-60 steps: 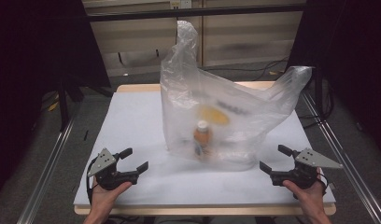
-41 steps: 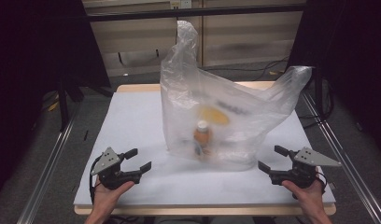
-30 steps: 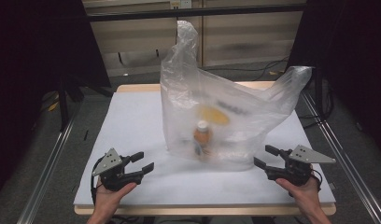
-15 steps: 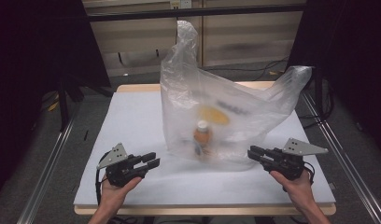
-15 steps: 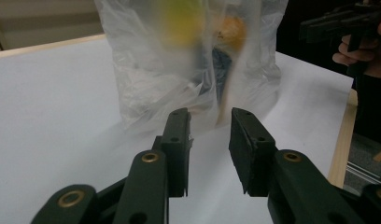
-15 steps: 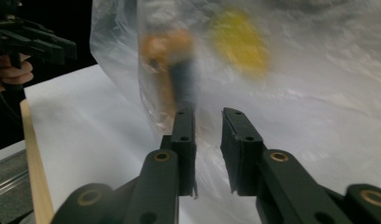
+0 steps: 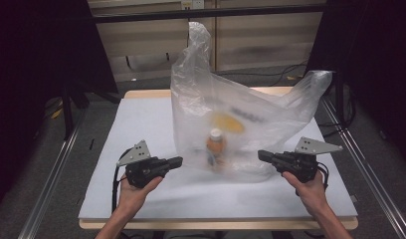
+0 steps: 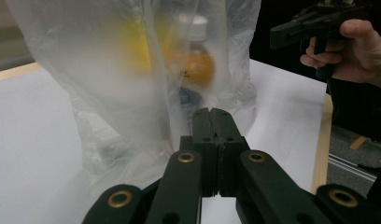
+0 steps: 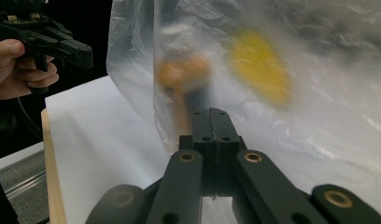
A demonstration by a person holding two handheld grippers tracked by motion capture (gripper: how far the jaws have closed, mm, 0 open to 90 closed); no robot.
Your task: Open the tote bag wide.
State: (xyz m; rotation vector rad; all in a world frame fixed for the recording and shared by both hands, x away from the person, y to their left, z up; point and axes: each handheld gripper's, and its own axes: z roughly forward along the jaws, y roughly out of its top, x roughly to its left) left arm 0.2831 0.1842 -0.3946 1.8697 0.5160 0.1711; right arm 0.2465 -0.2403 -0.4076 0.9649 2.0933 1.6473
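Item: clear plastic bag, standing upright mid-tabletop, its handles raised. Contents, seen blurred through the film: a bottle with white cap and orange label, upright near the bag's front; a yellow item behind it, unidentifiable.

Left tool: I had it at the bag's left foot, jaws pressed together on nothing, tip near the film but apart from it, as the left gripper view confirmed.

Right tool: at the bag's right foot, likewise clenched empty; in its own view the tip sat just short of the plastic.

Change noted: two seconds earlier both tools stood wide-jawed near the tabletop's front corners; since then I brought them inward and their jaws had just been closing, nothing between.

Assessment: bag not yet gripped. I judged this an approach, with any grasp requiring the jaws reopened.
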